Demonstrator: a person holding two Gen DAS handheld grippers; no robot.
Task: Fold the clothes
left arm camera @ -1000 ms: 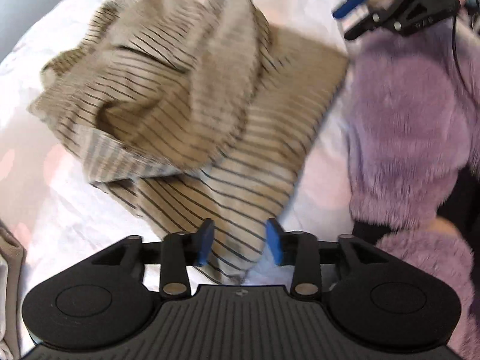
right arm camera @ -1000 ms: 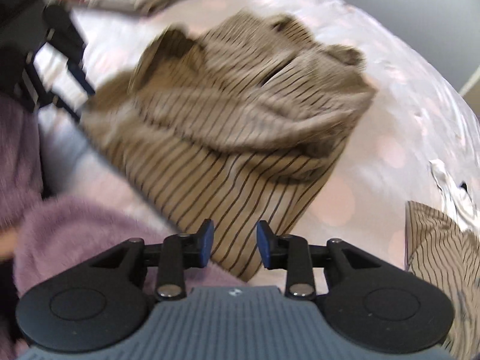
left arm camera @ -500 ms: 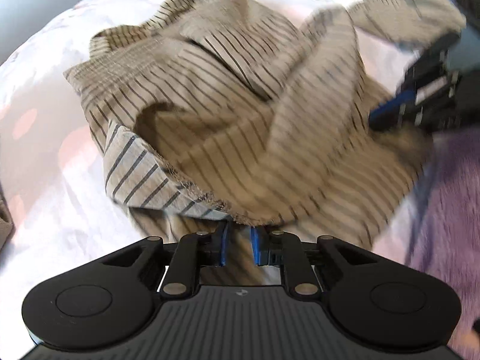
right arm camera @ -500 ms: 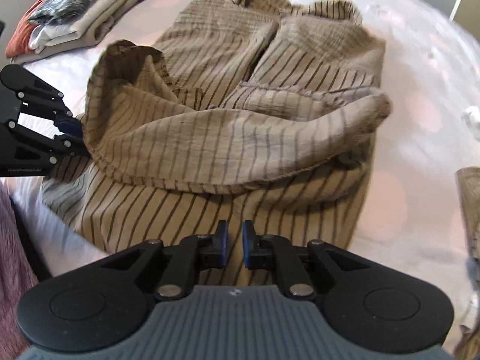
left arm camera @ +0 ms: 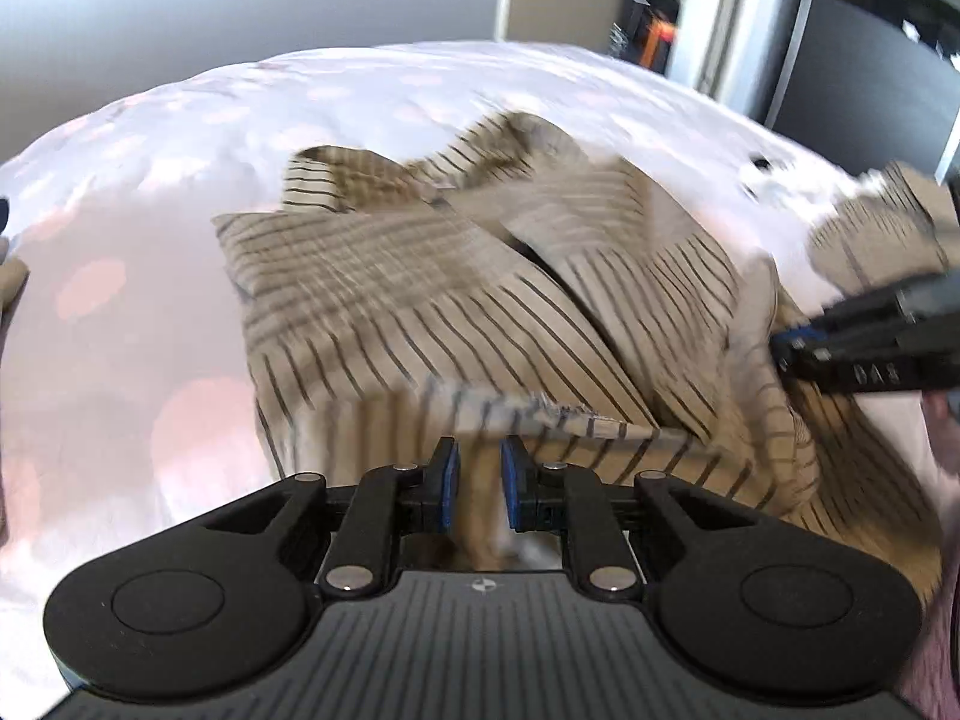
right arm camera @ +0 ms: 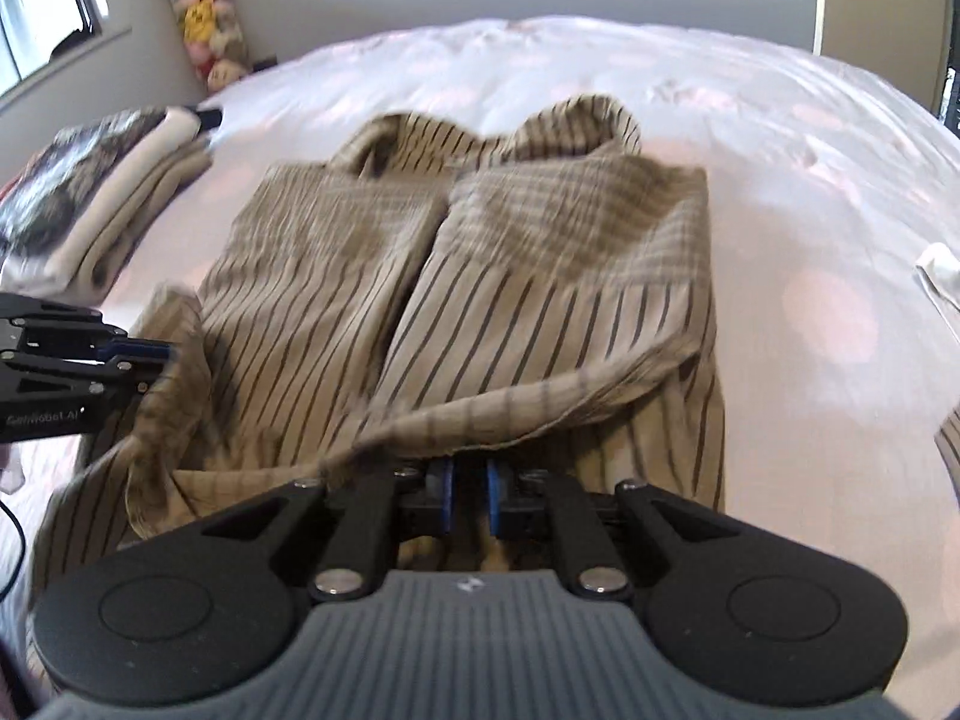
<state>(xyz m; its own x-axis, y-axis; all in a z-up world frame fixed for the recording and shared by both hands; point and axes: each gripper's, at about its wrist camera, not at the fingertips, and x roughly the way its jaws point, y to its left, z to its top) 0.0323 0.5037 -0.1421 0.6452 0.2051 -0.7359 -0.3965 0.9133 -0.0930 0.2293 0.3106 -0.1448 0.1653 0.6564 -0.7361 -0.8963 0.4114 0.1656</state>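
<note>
A tan shirt with dark stripes lies front-up on the white, pink-dotted bed, collar at the far end. Its near hem is lifted off the sheet in a sagging fold. My right gripper is shut on that hem, with cloth bunched between the blue pads. To the left in the same view, my left gripper pinches the shirt's left corner. In the left wrist view the shirt is blurred; my left gripper is shut on the hem, and the right gripper grips the fabric at the right.
A stack of folded clothes sits at the bed's left edge, with plush toys in the corner behind. A white cloth and another striped garment lie to the right. A dark doorway is beyond the bed.
Both grippers went from open above the crumpled shirt to shut on its near hem. They then rolled and drew the hem up and along, and the shirt now lies flatter.
</note>
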